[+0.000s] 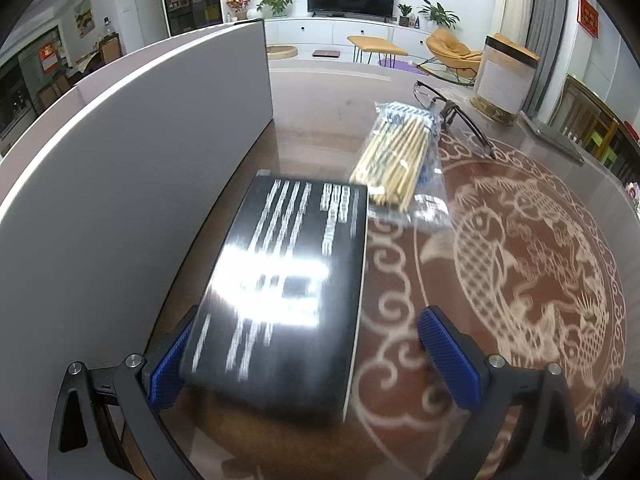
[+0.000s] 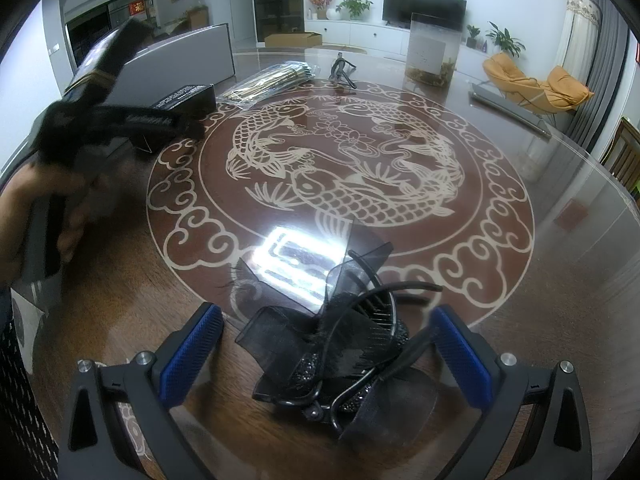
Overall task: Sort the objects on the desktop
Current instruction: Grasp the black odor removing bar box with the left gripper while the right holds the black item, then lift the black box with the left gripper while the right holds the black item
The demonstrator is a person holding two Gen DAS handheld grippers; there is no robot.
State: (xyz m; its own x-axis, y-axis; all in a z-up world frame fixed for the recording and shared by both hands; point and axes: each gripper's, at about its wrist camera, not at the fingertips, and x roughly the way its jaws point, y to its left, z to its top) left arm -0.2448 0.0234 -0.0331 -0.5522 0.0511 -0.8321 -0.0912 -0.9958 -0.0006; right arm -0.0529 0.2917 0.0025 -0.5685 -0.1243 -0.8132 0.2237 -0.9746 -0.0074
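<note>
**Both grippers open over the fish-pattern table; box at left, hair clip at right**

Landmark for all positions: the fish medallion (image 2: 340, 160) inlaid in the round table (image 2: 560, 280).

Left wrist view, nearest first. My left gripper (image 1: 312, 360) has its jaws spread wide. The black box (image 1: 288, 280) lies between the blue pads (image 1: 448, 360); the left pad sits at the box's near-left corner, and whether it touches I cannot tell. The right pad stands clear of the box edge, over the medallion's scroll border. Nothing is gripped. The box lies just outside the medallion's left rim, alongside a white panel (image 1: 140, 160) standing upright. The frame is motion-blurred, so the box print is unreadable.

Beyond the box, a clear bag of bamboo sticks (image 1: 396, 156) lies at the medallion's far-left edge, its near end just beside the box's far corner. Farther on, a pair of glasses (image 1: 452, 116) sits behind the bag, and a clear jar (image 1: 504, 80) stands past the medallion's far rim.

Right wrist view. My right gripper (image 2: 324, 356) is also wide open, holding nothing. A black hair clip (image 2: 340, 352) with a gauze bow rests on the table between the pads, at the medallion's near rim; contact with the right pad is uncertain.
</note>
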